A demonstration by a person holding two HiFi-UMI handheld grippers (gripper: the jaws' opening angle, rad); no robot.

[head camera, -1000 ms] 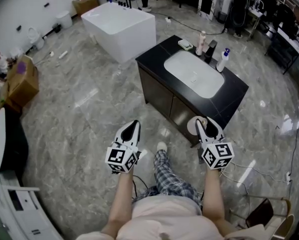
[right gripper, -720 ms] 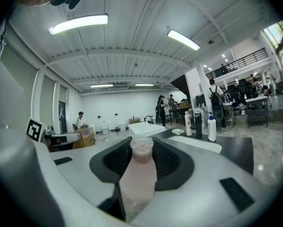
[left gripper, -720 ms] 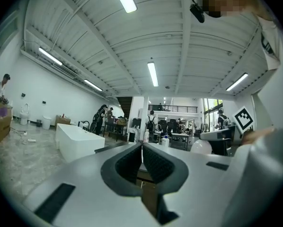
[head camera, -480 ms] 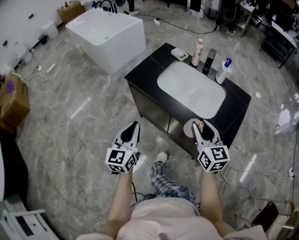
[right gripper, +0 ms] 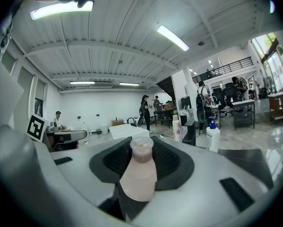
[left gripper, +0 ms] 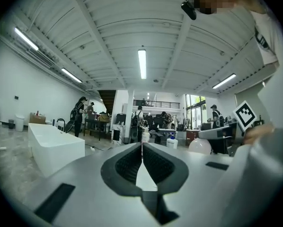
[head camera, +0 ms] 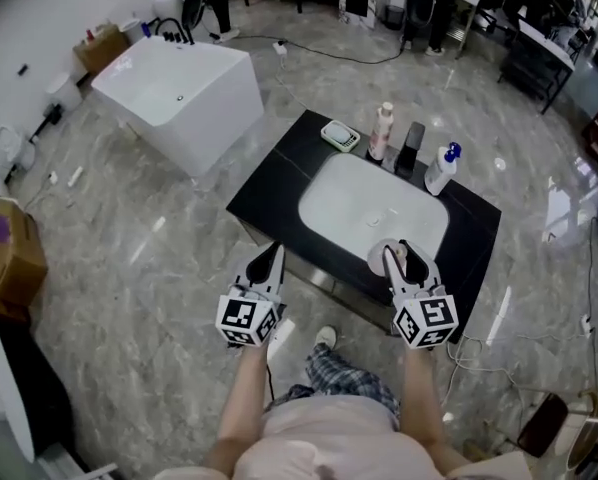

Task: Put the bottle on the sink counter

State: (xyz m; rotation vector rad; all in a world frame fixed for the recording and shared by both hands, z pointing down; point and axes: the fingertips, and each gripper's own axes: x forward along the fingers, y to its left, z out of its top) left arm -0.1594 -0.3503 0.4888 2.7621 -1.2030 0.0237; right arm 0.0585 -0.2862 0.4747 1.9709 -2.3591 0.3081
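A small pale pink bottle [right gripper: 137, 174] with a clear cap stands upright between the pads of my right gripper [right gripper: 142, 150], which is shut on it. In the head view the bottle [head camera: 385, 258] and right gripper [head camera: 396, 260] hang over the near edge of the black sink counter [head camera: 274, 193], just in front of the white basin [head camera: 374, 211]. My left gripper [head camera: 266, 264] is shut with nothing in it, level with the right one, at the counter's near left edge. In its own view the left gripper [left gripper: 142, 156] has its pads touching.
At the counter's back stand a soap dish [head camera: 339, 135], a tall pale bottle [head camera: 381, 131], a black faucet [head camera: 411, 148] and a blue-topped pump bottle [head camera: 441, 168]. A white bathtub [head camera: 179, 98] stands at the far left, a cardboard box [head camera: 9, 258] at the left, cables on the floor at the right.
The person has walked toward the sink counter. Both grippers, earlier over the floor in front of the cabinet, now reach its near edge. The bottle stays held.
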